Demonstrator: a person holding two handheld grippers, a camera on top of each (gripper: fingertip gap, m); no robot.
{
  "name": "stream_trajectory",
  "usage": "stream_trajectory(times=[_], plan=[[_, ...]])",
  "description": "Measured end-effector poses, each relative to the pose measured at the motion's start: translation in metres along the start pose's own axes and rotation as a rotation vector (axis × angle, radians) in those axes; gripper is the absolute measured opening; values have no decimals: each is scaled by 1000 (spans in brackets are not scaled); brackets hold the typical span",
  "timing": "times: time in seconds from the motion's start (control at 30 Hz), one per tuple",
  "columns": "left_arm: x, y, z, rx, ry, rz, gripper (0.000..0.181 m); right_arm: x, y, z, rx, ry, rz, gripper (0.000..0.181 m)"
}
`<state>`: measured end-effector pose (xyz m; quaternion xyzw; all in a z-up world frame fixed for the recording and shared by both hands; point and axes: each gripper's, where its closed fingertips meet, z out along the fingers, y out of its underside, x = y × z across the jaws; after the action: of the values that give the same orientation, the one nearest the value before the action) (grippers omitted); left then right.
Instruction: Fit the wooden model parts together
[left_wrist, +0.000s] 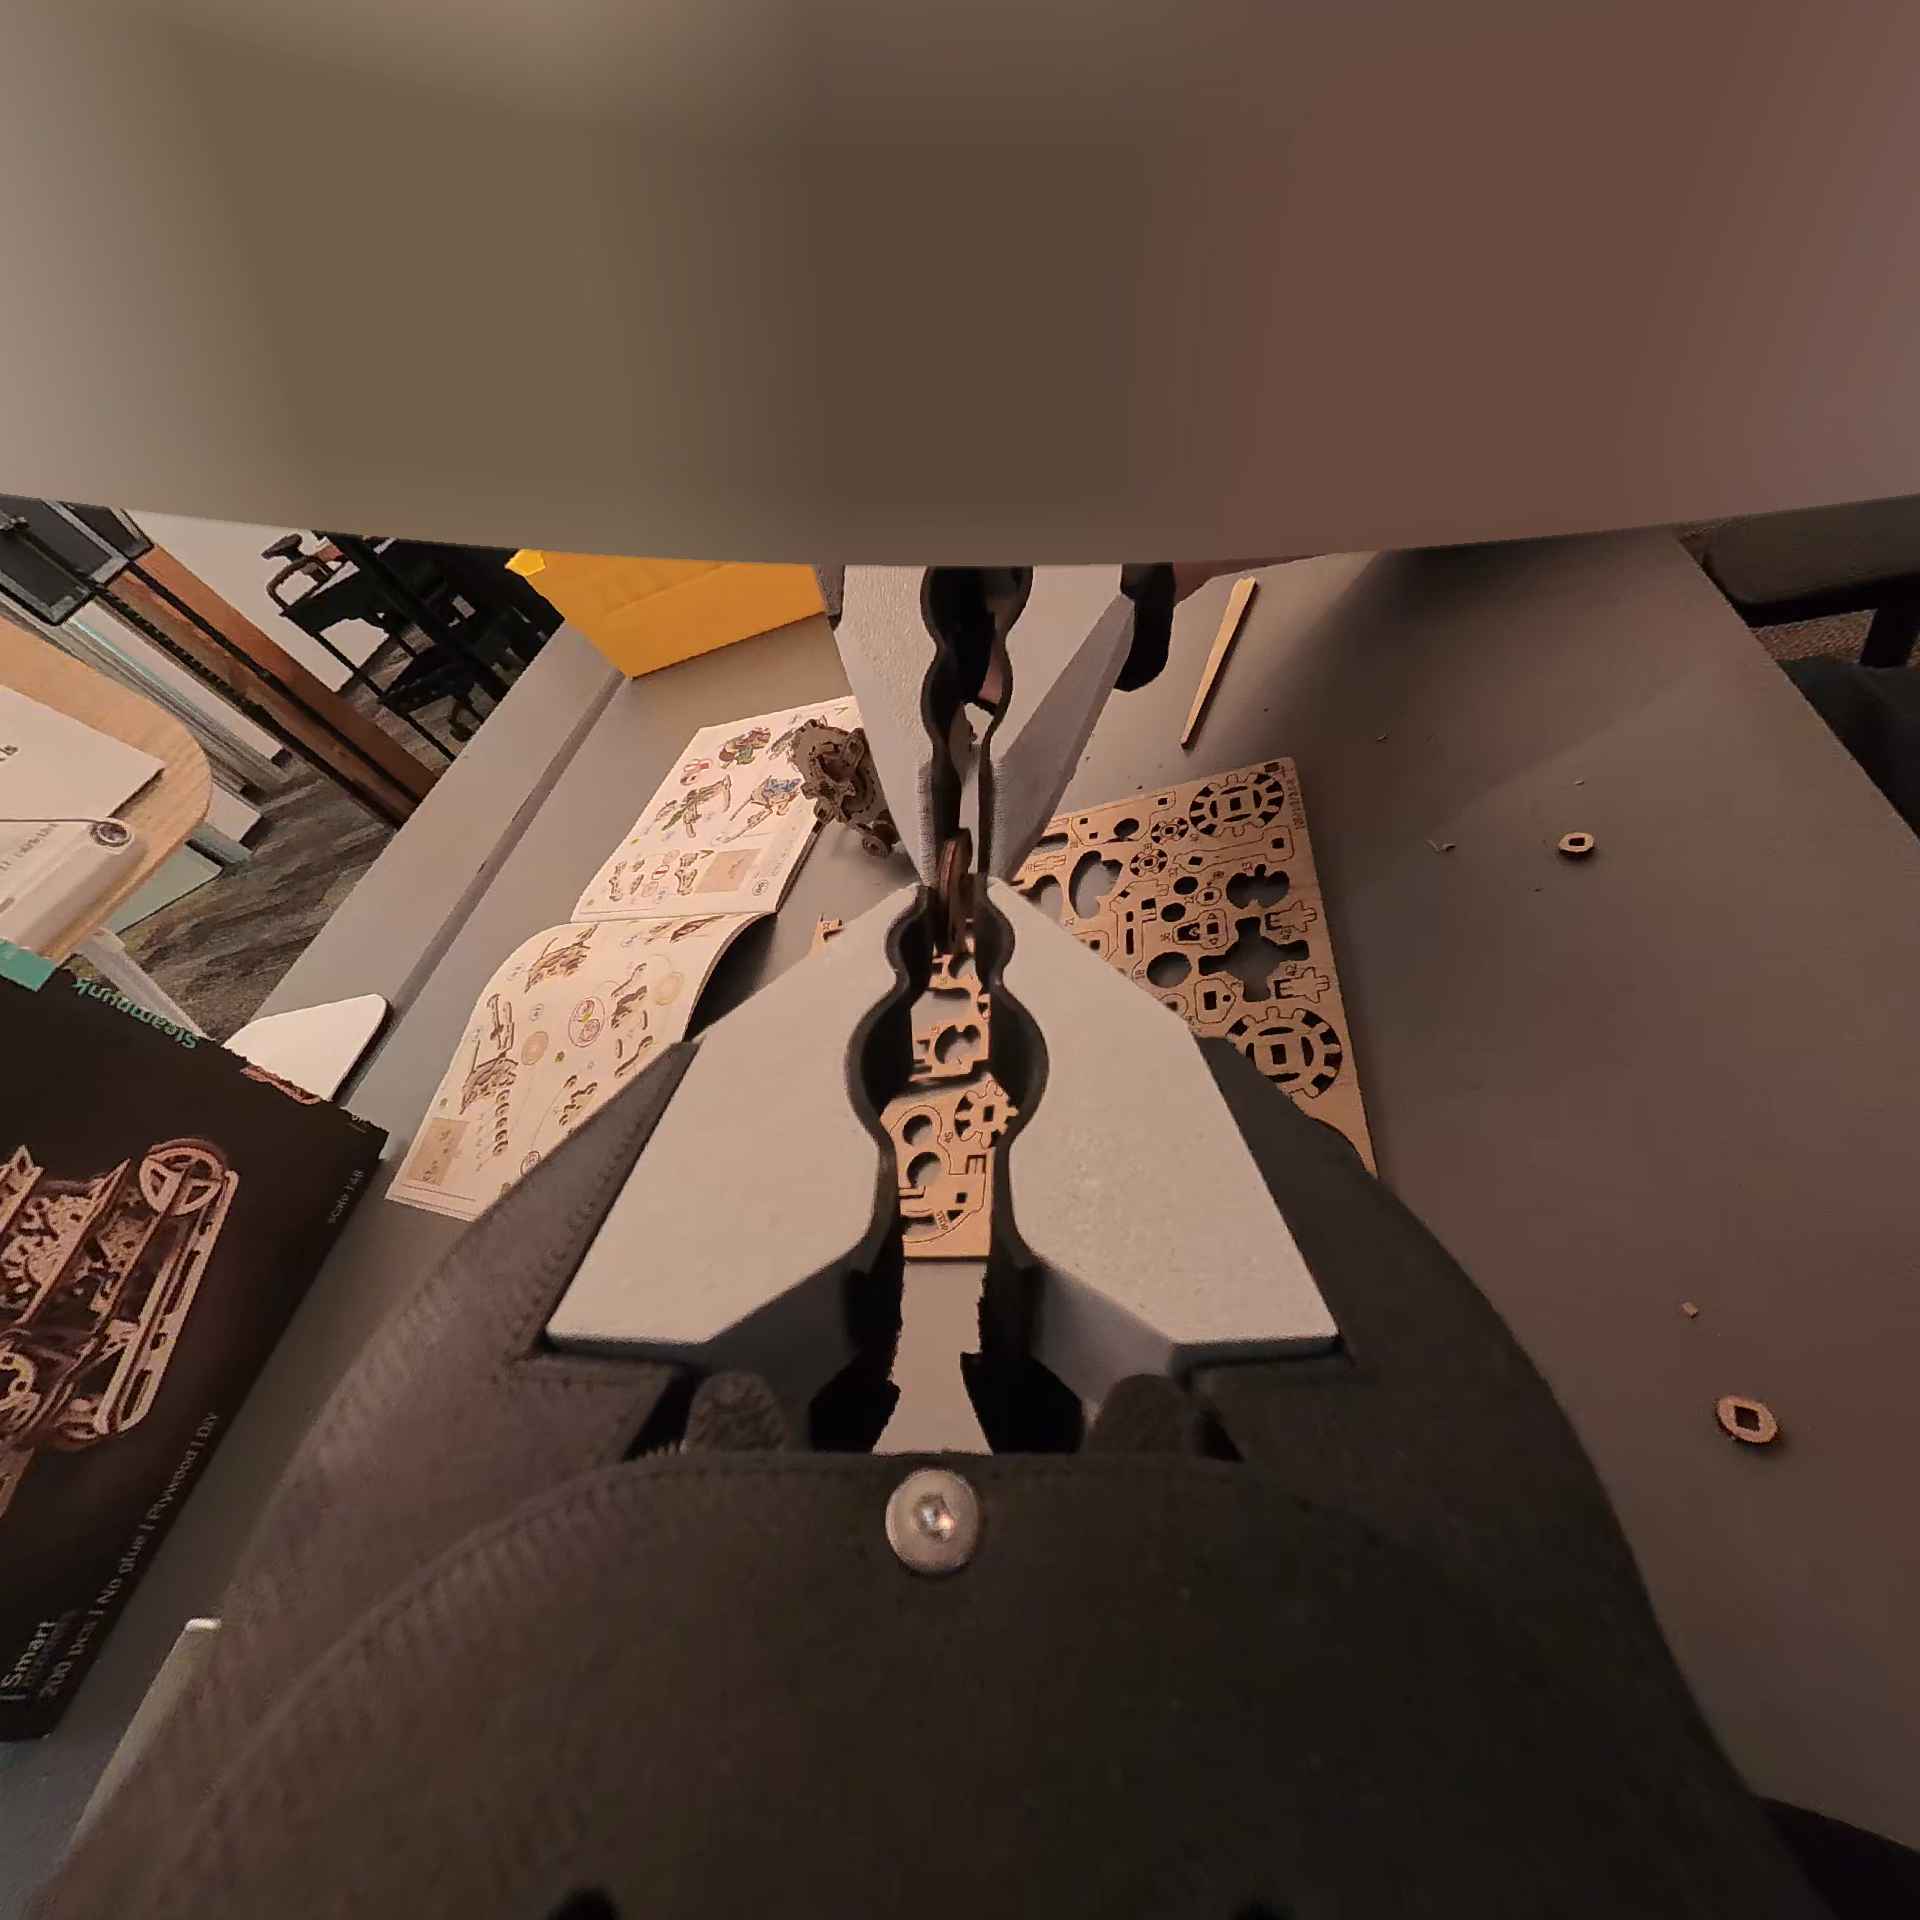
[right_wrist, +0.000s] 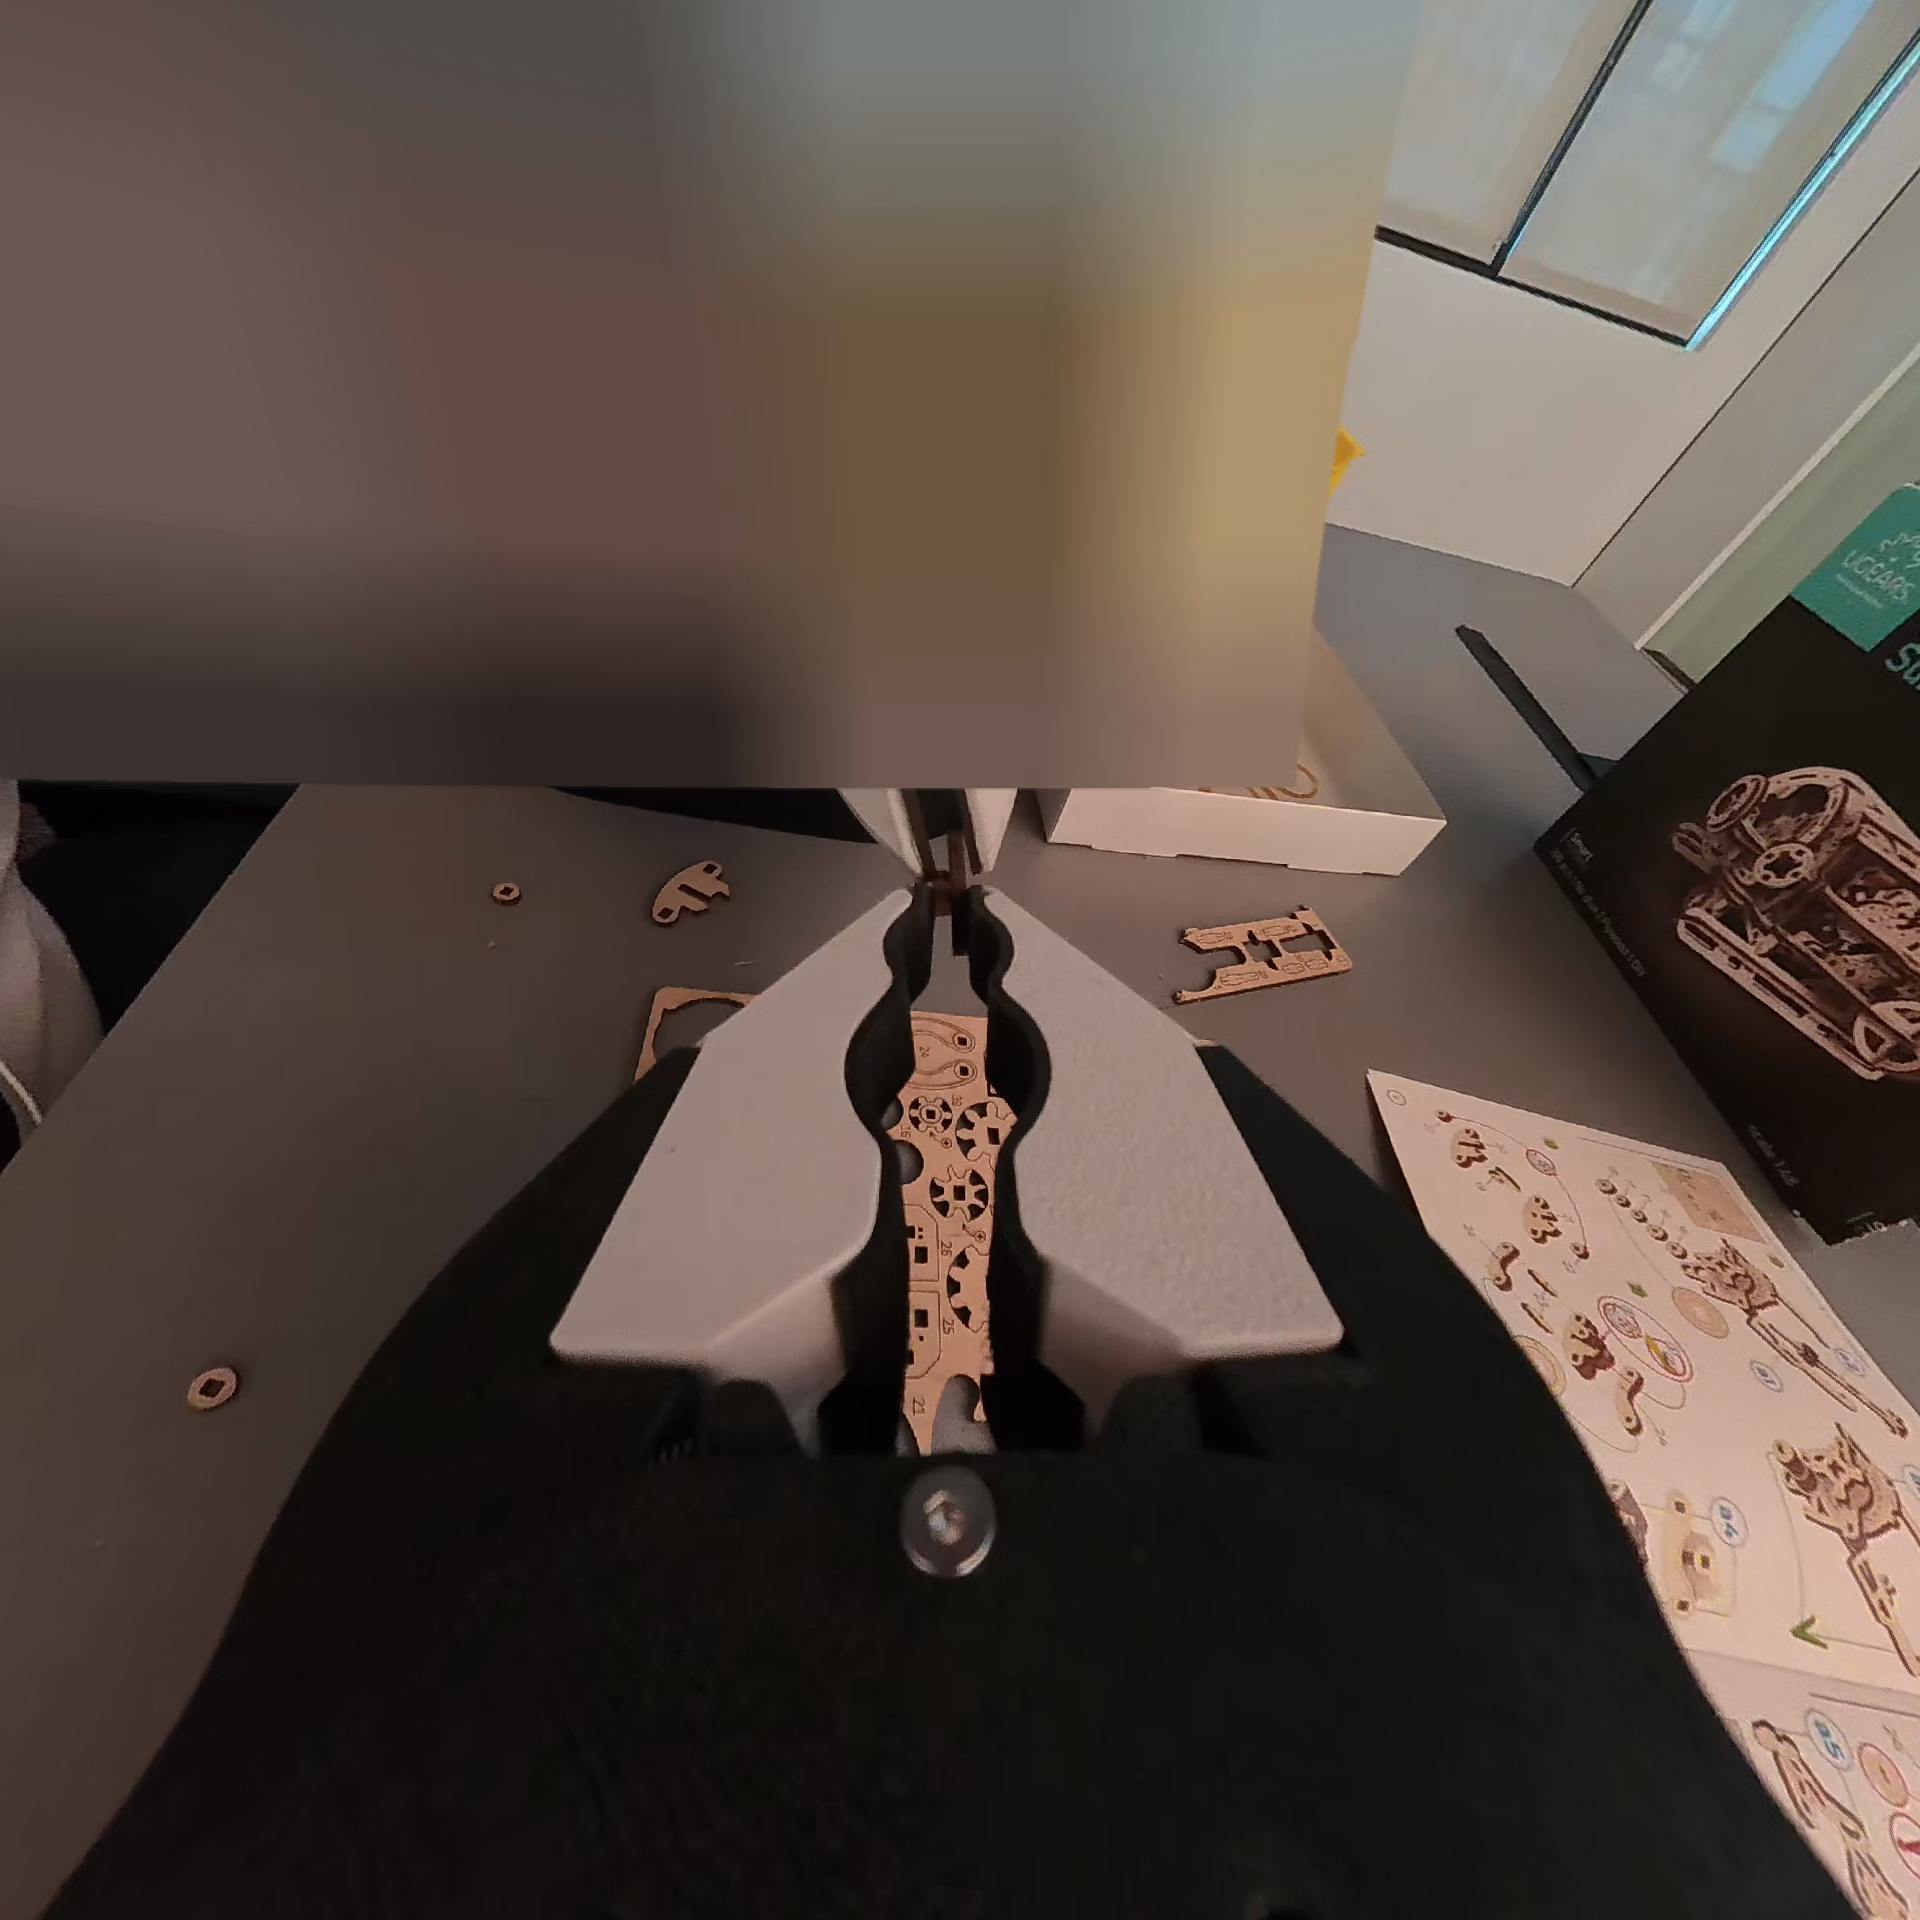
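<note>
The two tools meet tip to tip over the grey desk (left_wrist: 1558, 1039), at the centre of both views. The left tool (left_wrist: 951, 883) is clamped on a small round wooden part (left_wrist: 952, 871), and the right tool (right_wrist: 948, 896) pinches a small dark piece (right_wrist: 945, 878) at its tips; what that piece is cannot be told. Beneath them lies a laser-cut plywood sheet (left_wrist: 1226, 935) full of holes. An open instruction booklet (left_wrist: 582, 1039) lies left of centre in the left wrist view, with a partly built wooden model (left_wrist: 836, 774) at its far edge. A dark kit box (left_wrist: 135, 1299) sits at lower left there.
</note>
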<state>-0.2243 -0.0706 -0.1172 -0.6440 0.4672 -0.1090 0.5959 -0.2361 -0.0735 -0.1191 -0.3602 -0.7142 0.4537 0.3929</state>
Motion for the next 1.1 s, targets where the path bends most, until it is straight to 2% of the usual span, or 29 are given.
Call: stream_trajectory(times=[0.4, 0.7, 0.8, 0.97, 1.1], plan=[[-1, 0, 0, 1, -7, 9, 3, -1, 1, 0, 9, -17, 4, 3], [-4, 0, -3, 3, -12, 6, 10, 1, -3, -5, 51, -2, -53, 3], [-6, -2, -4, 26, 10, -72, 3, 3, -6, -6, 77, -36, 56, 3], [-8, -5, -4, 73, 81, -276, 2, 5, -9, -10, 147, -136, 259, 3], [-10, -2, -4, 58, 83, -308, 2, 7, -8, -11, 156, -139, 284, 2]])
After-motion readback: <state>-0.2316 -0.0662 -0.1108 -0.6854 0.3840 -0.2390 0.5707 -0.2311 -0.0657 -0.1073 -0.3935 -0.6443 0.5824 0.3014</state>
